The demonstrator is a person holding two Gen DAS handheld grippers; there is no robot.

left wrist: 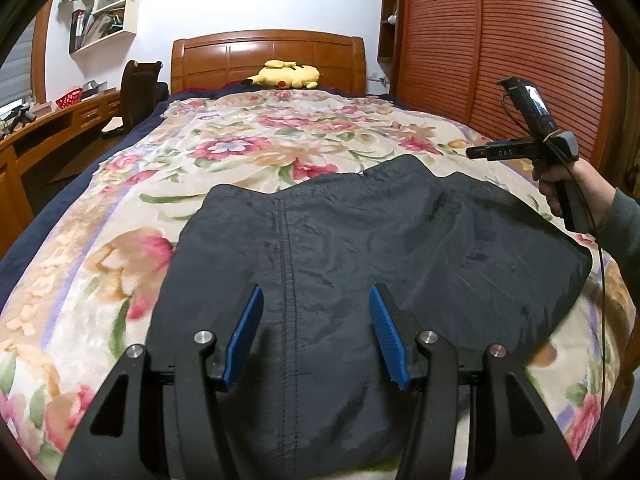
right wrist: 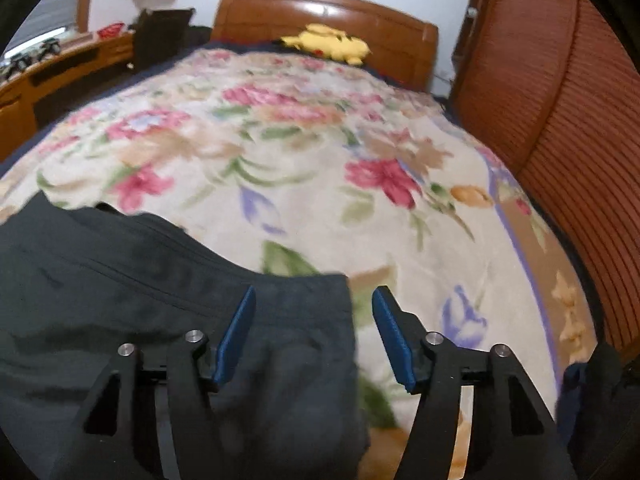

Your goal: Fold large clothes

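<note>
A dark grey garment (left wrist: 360,240) with a stitched seam down its middle lies spread flat on the floral blanket (left wrist: 240,148) of a bed. My left gripper (left wrist: 316,292) hovers over the garment's near part, blue pads wide apart, nothing between them. In the left wrist view a person's hand (left wrist: 560,192) holds the other gripper up in the air past the garment's right edge. My right gripper (right wrist: 315,294) is open above a corner of the garment (right wrist: 160,300); the cloth lies below the pads, not pinched.
A yellow plush toy (left wrist: 286,74) lies by the wooden headboard (left wrist: 268,56). A slatted wooden wardrobe (left wrist: 500,40) runs along the bed's right side. A desk (left wrist: 60,120) and a dark chair (left wrist: 140,88) stand at the left, with wall shelves (left wrist: 108,12) above.
</note>
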